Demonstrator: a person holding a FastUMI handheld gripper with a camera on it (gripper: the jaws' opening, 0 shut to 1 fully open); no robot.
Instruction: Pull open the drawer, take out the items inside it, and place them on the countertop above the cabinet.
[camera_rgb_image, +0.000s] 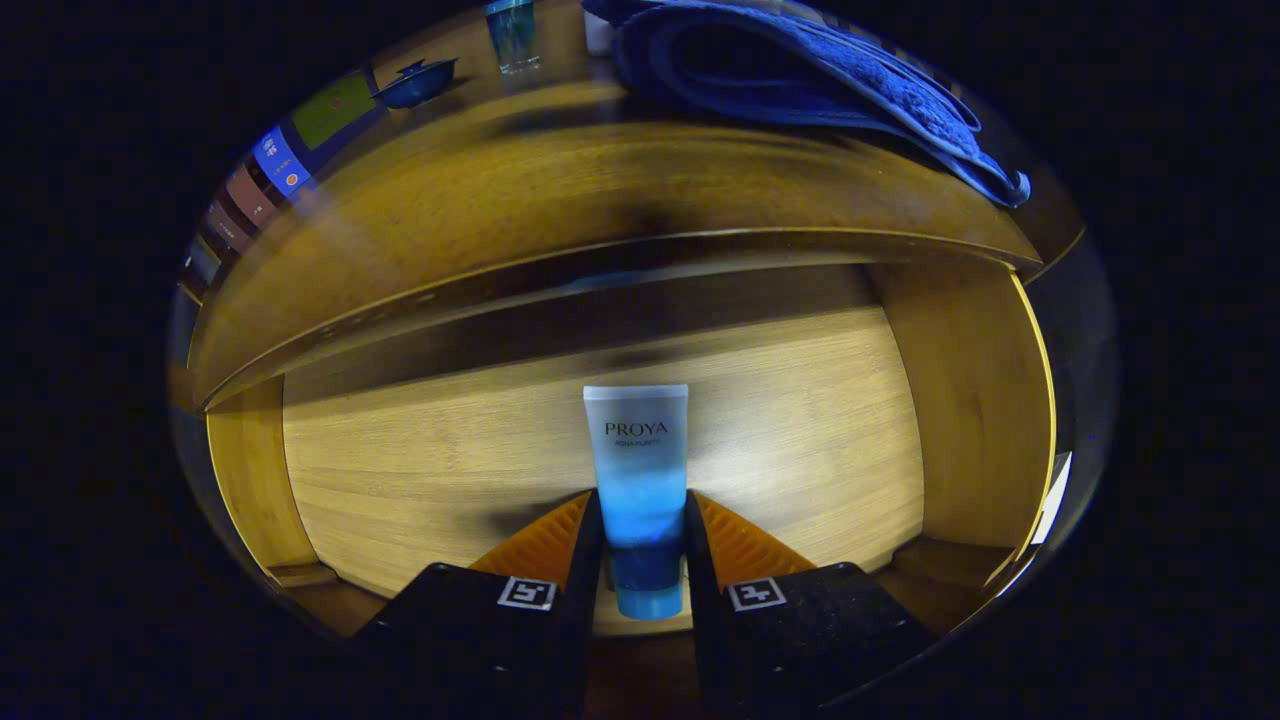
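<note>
Gripper view: tongs (643, 520) closed on tube (638, 480) w/ both fingers, seemingly lifted over open drawer (820, 420) floor.

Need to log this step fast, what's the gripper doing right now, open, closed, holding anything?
Gripper: shut on the blue tube, one finger pressing each side, inside the open drawer.

Warm wooden cabinet (960, 420), blue towel (800, 70) on top, dim surroundings

Gripper (643, 520) pointing down into drawer, jaws closed snug against both sides of tube (637, 480).
</note>
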